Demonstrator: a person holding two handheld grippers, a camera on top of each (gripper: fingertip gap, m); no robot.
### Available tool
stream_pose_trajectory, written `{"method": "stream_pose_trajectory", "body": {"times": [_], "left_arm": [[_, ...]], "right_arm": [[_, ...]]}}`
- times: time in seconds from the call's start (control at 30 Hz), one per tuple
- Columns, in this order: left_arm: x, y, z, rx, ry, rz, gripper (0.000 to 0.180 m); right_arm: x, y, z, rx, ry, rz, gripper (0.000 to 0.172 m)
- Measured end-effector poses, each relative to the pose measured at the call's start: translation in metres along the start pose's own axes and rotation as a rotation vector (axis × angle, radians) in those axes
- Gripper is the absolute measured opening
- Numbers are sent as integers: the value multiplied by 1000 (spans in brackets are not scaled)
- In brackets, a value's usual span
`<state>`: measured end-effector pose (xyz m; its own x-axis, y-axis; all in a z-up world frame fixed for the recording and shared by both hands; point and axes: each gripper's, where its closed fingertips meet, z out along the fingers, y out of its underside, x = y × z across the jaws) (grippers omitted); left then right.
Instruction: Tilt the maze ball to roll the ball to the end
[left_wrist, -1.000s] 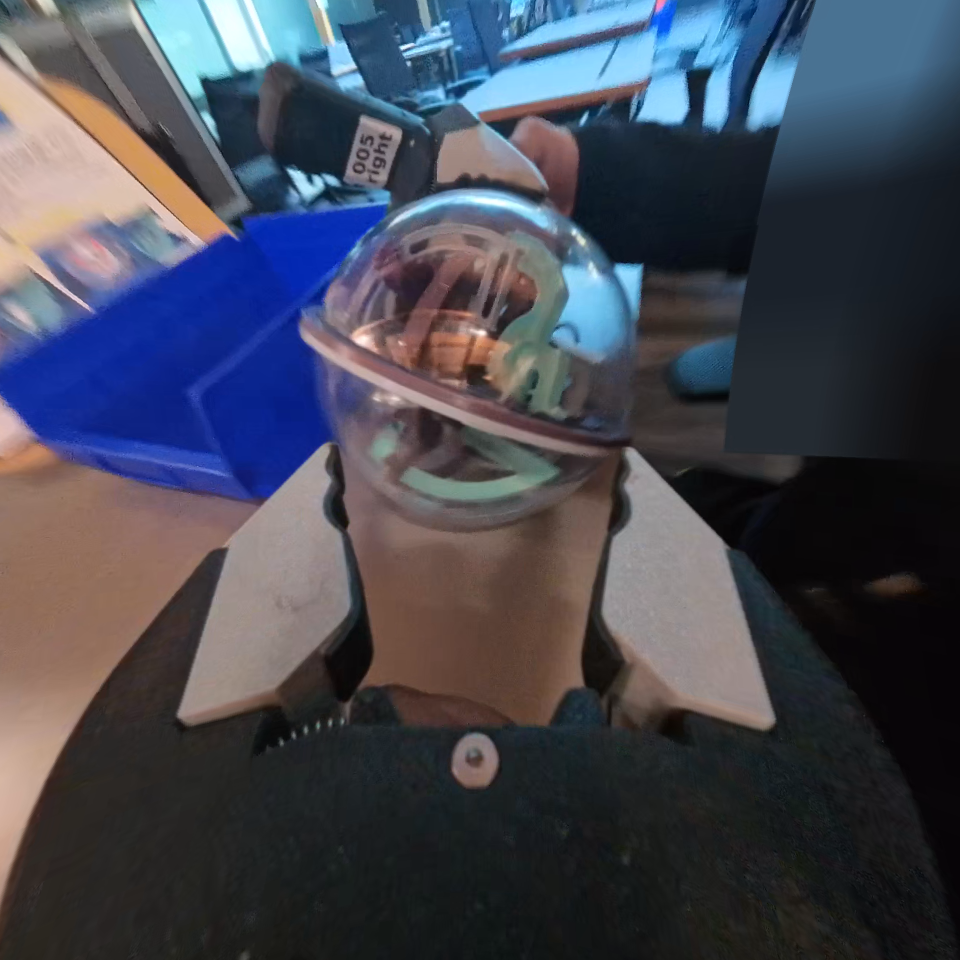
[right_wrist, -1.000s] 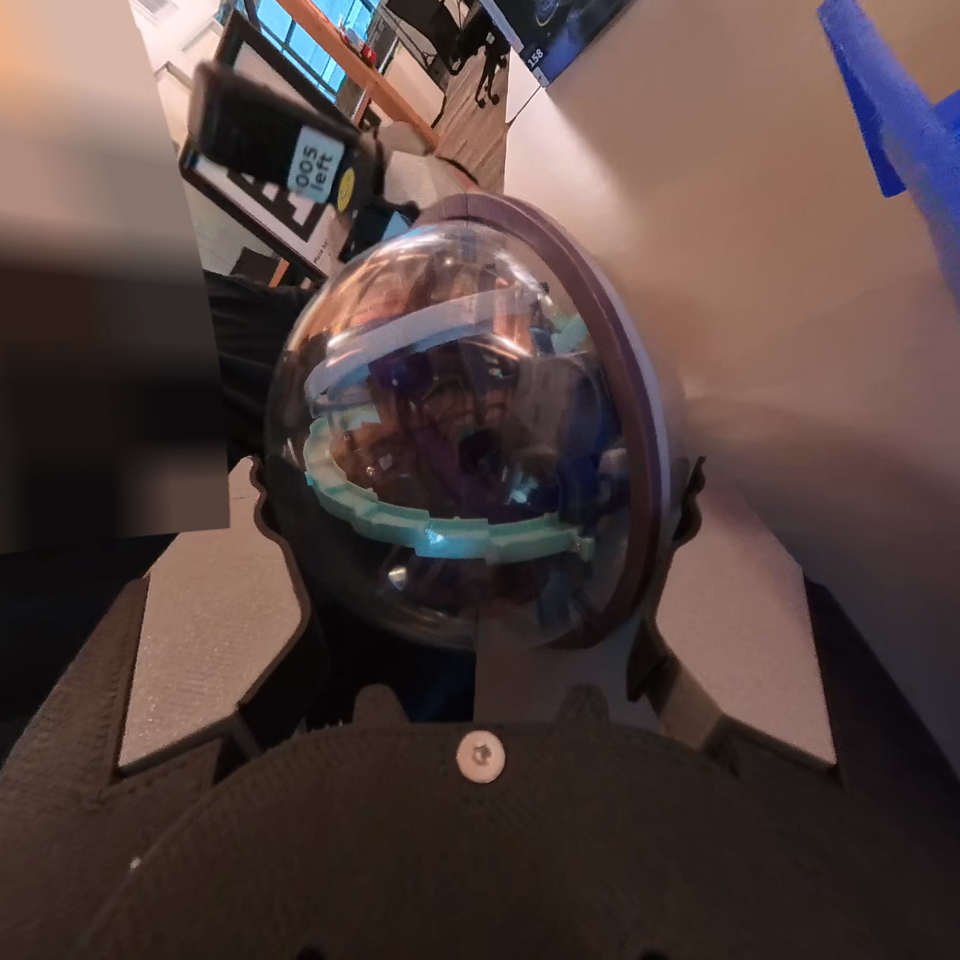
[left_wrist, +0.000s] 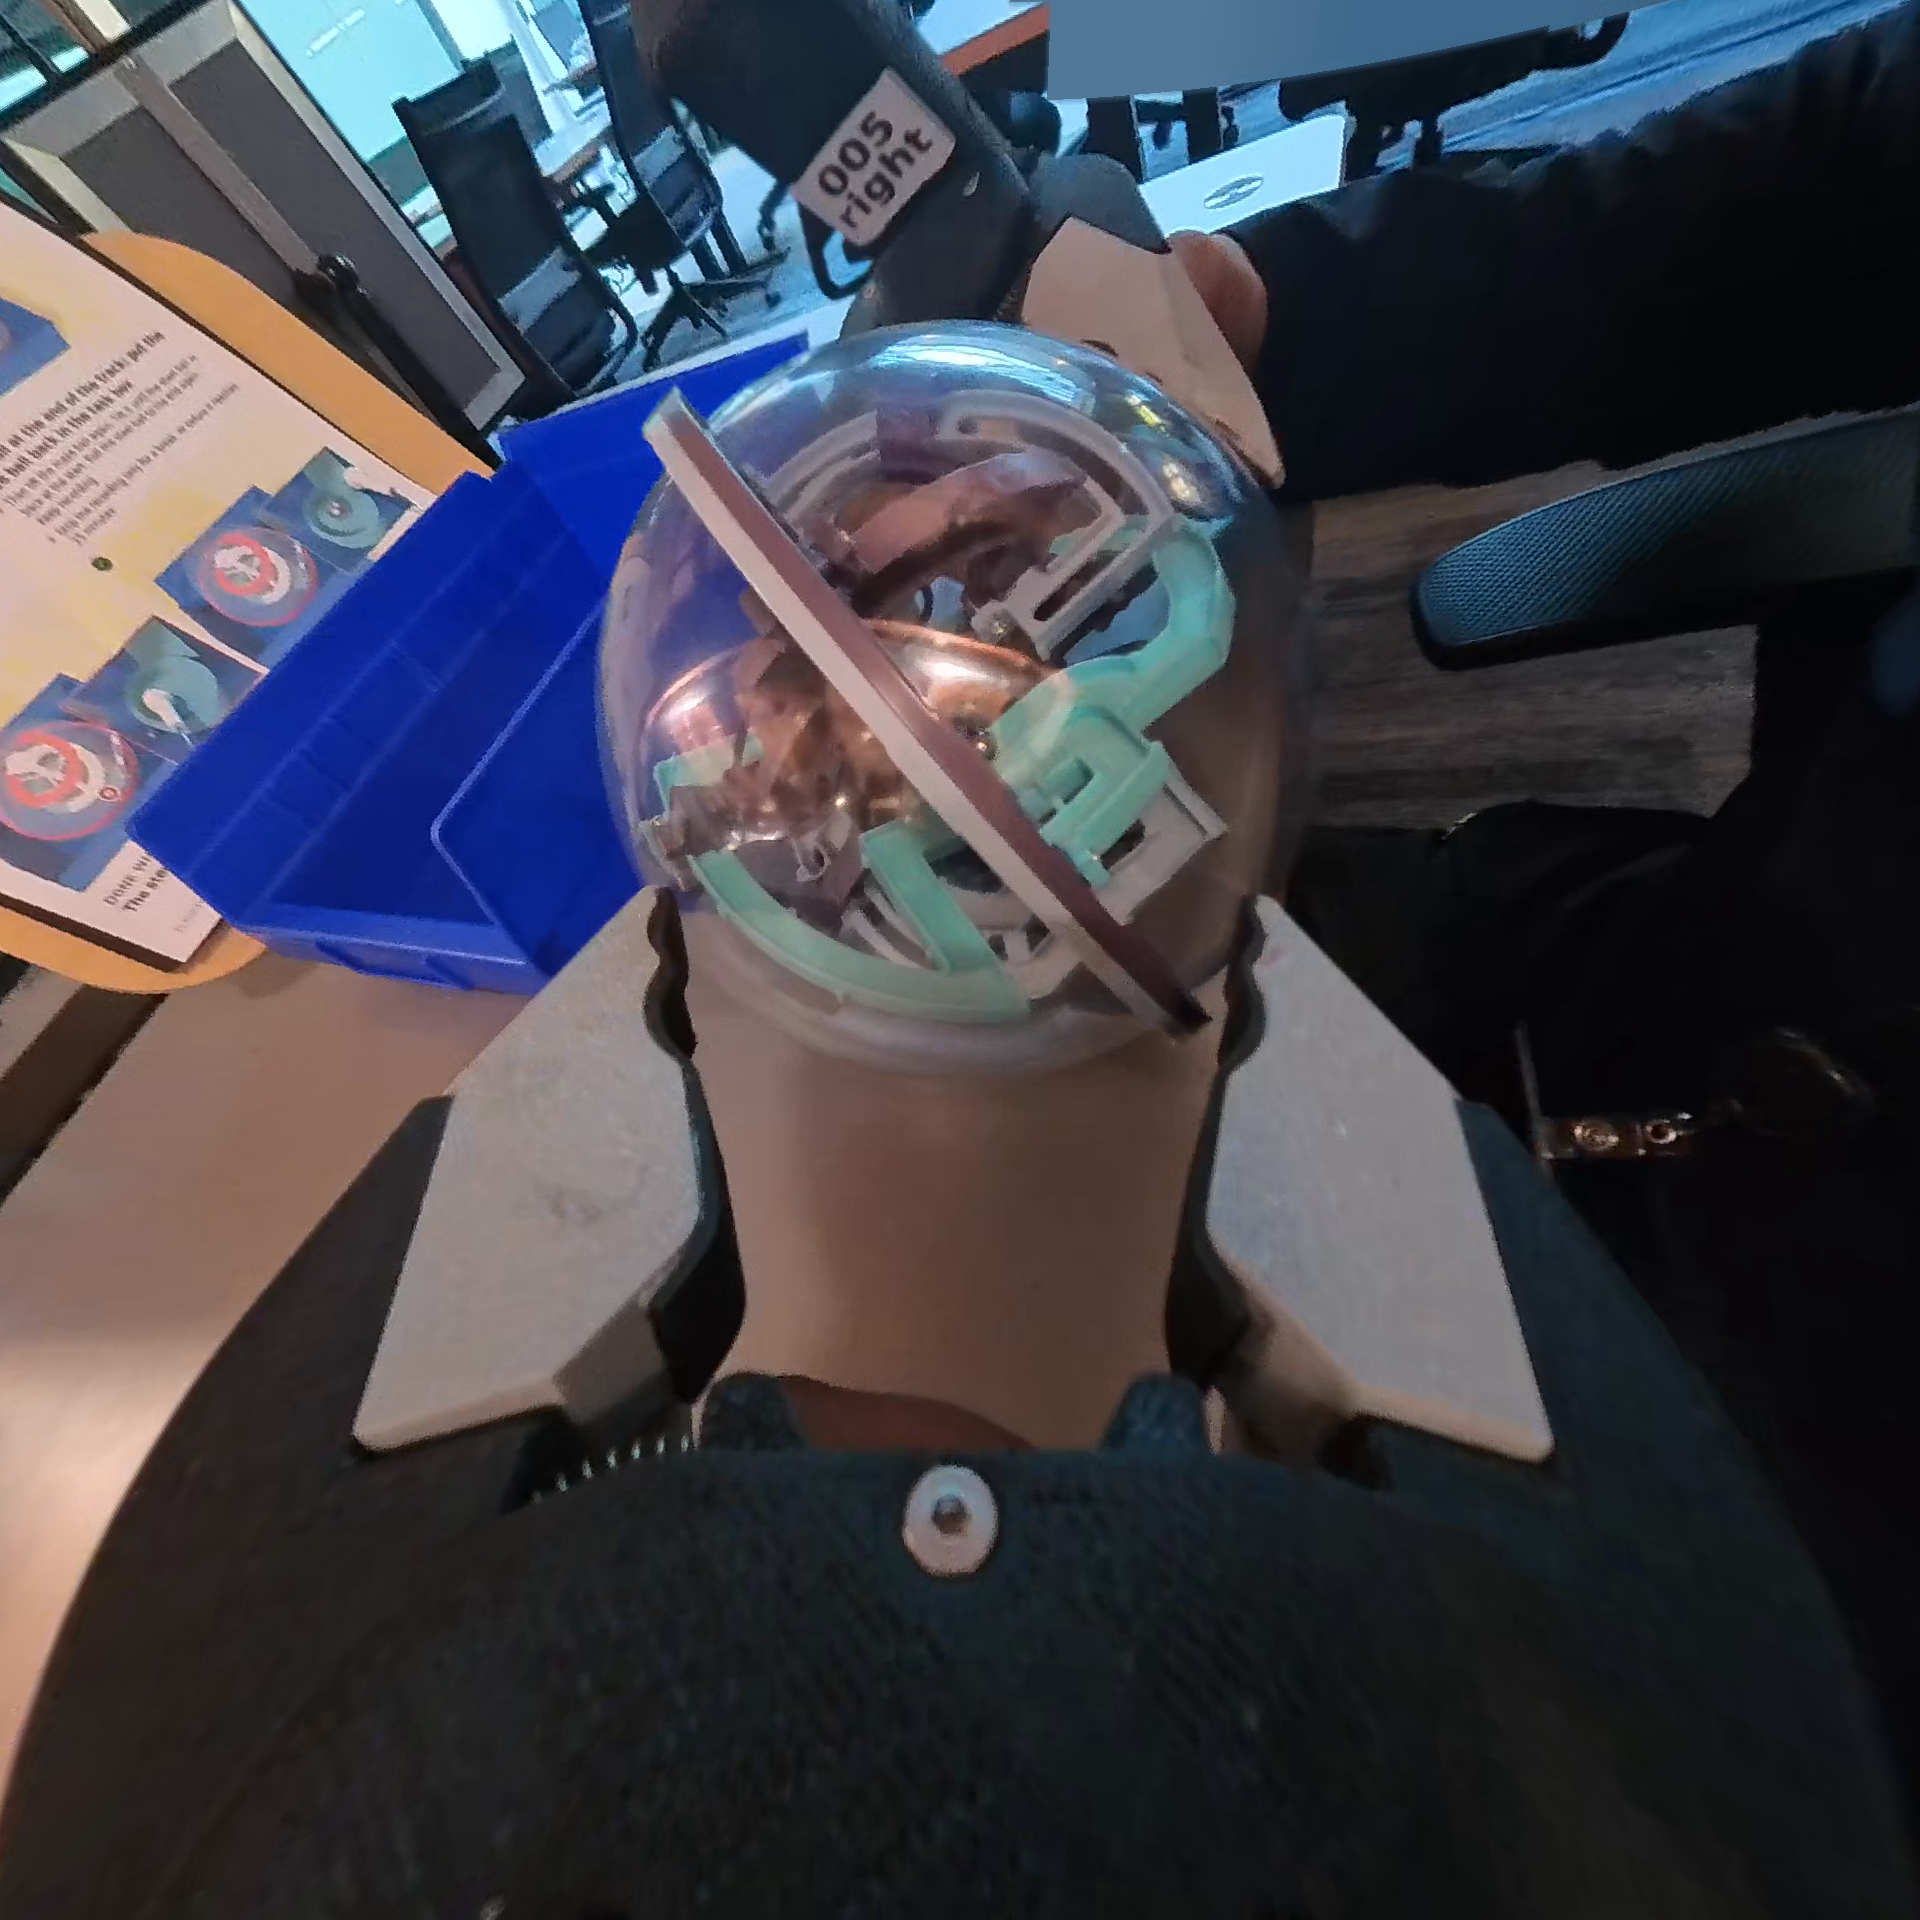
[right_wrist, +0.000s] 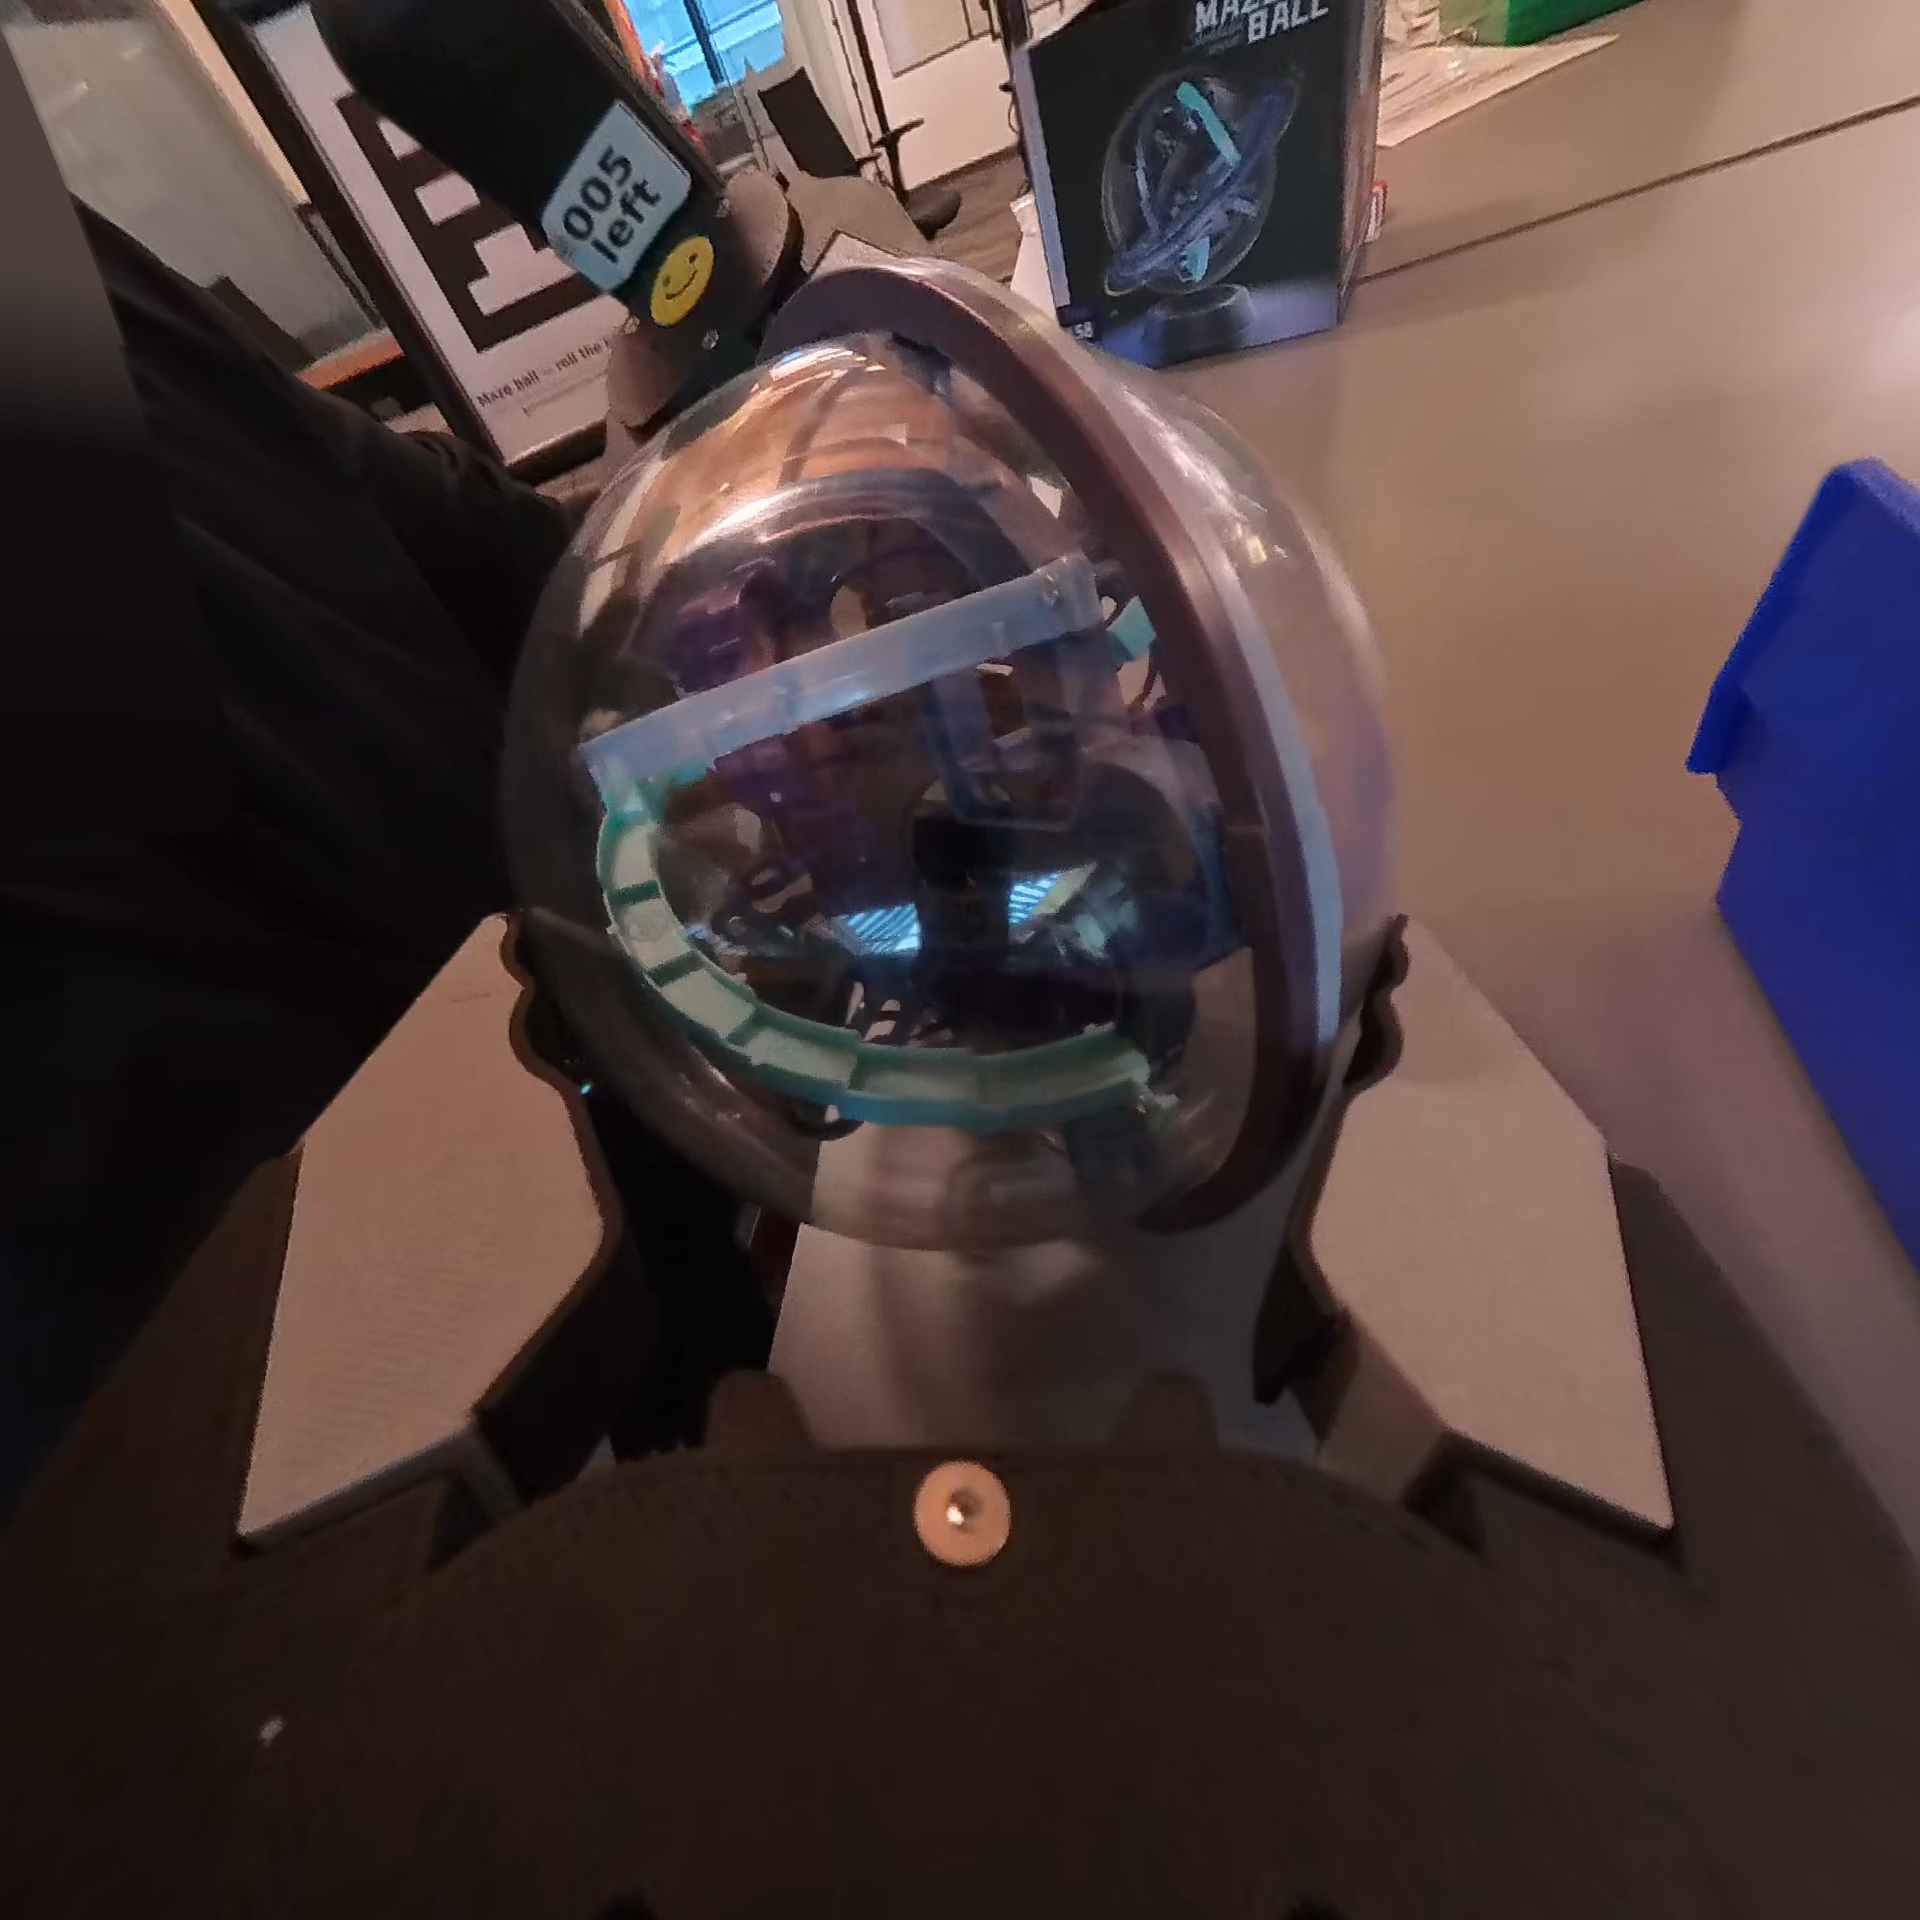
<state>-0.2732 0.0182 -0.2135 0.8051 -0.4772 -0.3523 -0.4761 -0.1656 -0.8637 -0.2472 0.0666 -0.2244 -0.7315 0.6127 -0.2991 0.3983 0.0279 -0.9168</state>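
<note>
Transparent plastic fills the middle of both views: the maze ball (left_wrist: 935, 686) is held up in the air between my two grippers, above the beige table (left_wrist: 208, 1143). My left gripper (left_wrist: 951, 935) reaches forward and slightly up, and its two fingers are clamped on the lower part of the sphere, one dark pad on each side. My right gripper (right_wrist: 956, 997) comes from the opposite side; its fingers stand wider and press on the shell near the dark purple ring (right_wrist: 1236, 727) that goes around the ball. This ring is tilted steeply, from upper left to lower right in the left wrist view. Inside I see mint green and pale blue tracks. A small steel ball (left_wrist: 982, 736) seems to sit close to the ring, beside a green track, but I cannot tell this surely.

My sleeve (left_wrist: 1558, 312) is dark. Each gripper body carries a small label with writing, and the left one also has a yellow smiley sticker (right_wrist: 681, 278). A blue bin (left_wrist: 416, 748) stands on the table, with a printed instruction sheet (left_wrist: 135, 582) beside it. The toy's dark box (right_wrist: 1205, 177), with printed writing and a picture of the ball, stands farther back.
</note>
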Motion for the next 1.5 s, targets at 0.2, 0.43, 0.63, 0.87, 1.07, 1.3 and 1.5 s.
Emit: {"method": "stream_pose_trajectory", "body": {"times": [0.2,0.43,0.63,0.87,1.07,1.3,1.5], "left_arm": [[1,1,0,-15,-45,83,102],[-2,-3,-1,-65,-43,133,102],[-6,-5,-2,-143,-36,217,102],[-3,-4,-2,-140,-74,317,103],[-3,-1,-3,-139,-106,335,102],[-3,1,-4,-140,-112,328,103],[-7,2,-6,-177,-100,346,103]], "right_arm": [[0,-1,1,-8,52,-91,151],[3,0,6,4,65,-124,155],[7,1,10,18,102,-165,157],[7,2,10,5,151,-258,157],[7,1,11,0,175,-289,157],[6,-1,13,5,182,-290,157],[9,-1,16,11,190,-288,157]]}}
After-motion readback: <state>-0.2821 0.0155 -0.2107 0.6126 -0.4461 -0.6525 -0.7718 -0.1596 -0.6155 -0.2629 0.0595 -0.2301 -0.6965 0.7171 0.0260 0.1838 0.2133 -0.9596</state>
